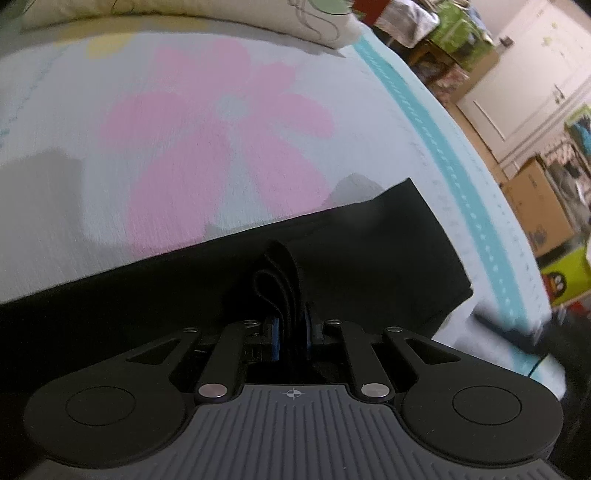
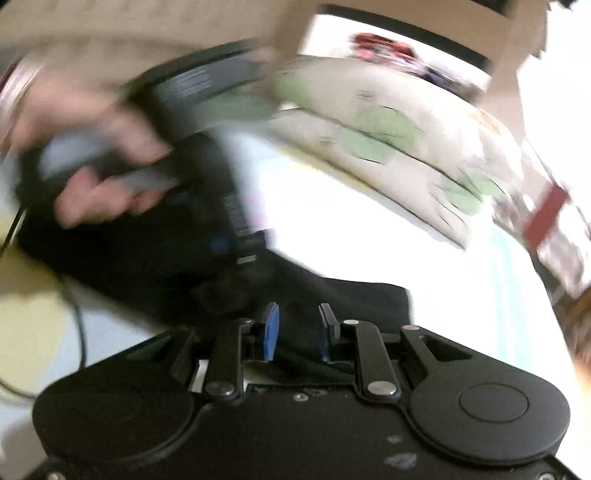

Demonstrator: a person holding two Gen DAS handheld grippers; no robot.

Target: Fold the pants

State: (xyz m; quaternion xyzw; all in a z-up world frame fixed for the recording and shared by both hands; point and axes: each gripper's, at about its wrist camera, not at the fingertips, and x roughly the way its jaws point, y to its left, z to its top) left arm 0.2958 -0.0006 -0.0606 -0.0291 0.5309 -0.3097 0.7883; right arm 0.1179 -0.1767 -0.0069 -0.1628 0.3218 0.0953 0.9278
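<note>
The black pants point(image 1: 369, 258) lie folded across a bed sheet with a pink flower print point(image 1: 221, 140). My left gripper point(image 1: 291, 325) is shut on a bunched fold of the pants' fabric that stands up between its blue pads. In the blurred right wrist view my right gripper point(image 2: 297, 325) is open, its blue pads apart over the black pants point(image 2: 351, 299), with nothing held. The left gripper point(image 2: 229, 206), held by a hand, shows at the left of that view, above the pants.
Pillows point(image 1: 184, 14) lie at the head of the bed. A teal stripe point(image 1: 443, 147) runs along the sheet's right edge. Cardboard boxes point(image 1: 535, 206) and clutter stand on the floor beyond it. A black cable point(image 2: 74, 314) trails at the left.
</note>
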